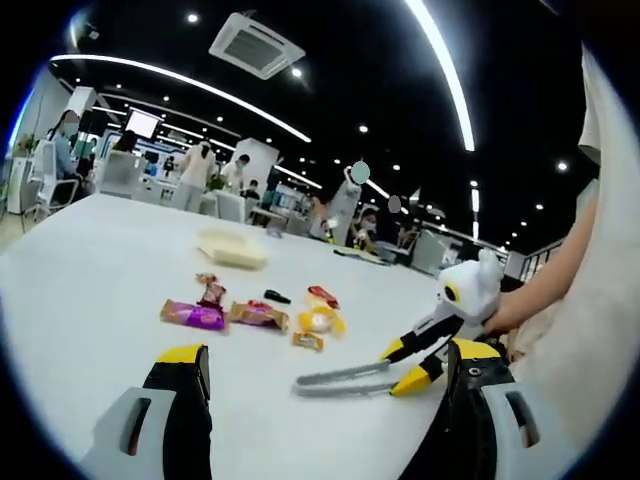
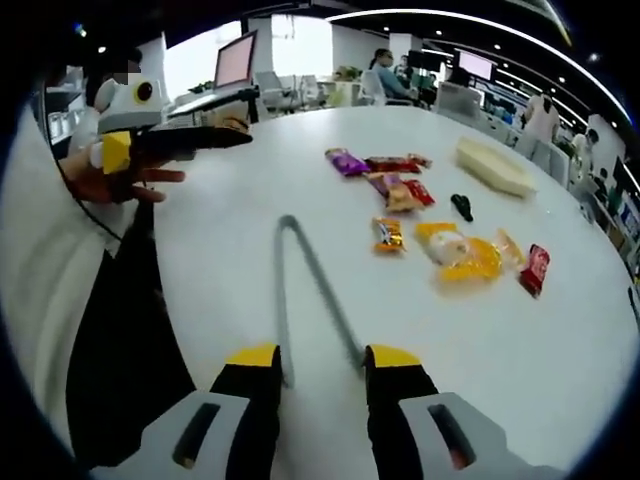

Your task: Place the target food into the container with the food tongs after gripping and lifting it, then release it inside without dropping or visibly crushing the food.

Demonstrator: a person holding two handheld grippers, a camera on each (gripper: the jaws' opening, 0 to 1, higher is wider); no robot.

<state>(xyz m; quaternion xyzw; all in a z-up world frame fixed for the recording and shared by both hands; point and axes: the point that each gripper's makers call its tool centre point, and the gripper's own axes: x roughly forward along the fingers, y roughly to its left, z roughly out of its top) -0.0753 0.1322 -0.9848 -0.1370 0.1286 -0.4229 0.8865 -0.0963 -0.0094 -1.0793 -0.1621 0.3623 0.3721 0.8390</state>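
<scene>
Right gripper (image 2: 318, 362) clamps the food tongs (image 2: 305, 275), tips aimed at snacks (image 2: 455, 250) mid-frame; left gripper (image 1: 330, 385) spread, idle.

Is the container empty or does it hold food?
Empty, it seems: the container shows nothing inside, and the snack packets lie on the table beside it.
</scene>
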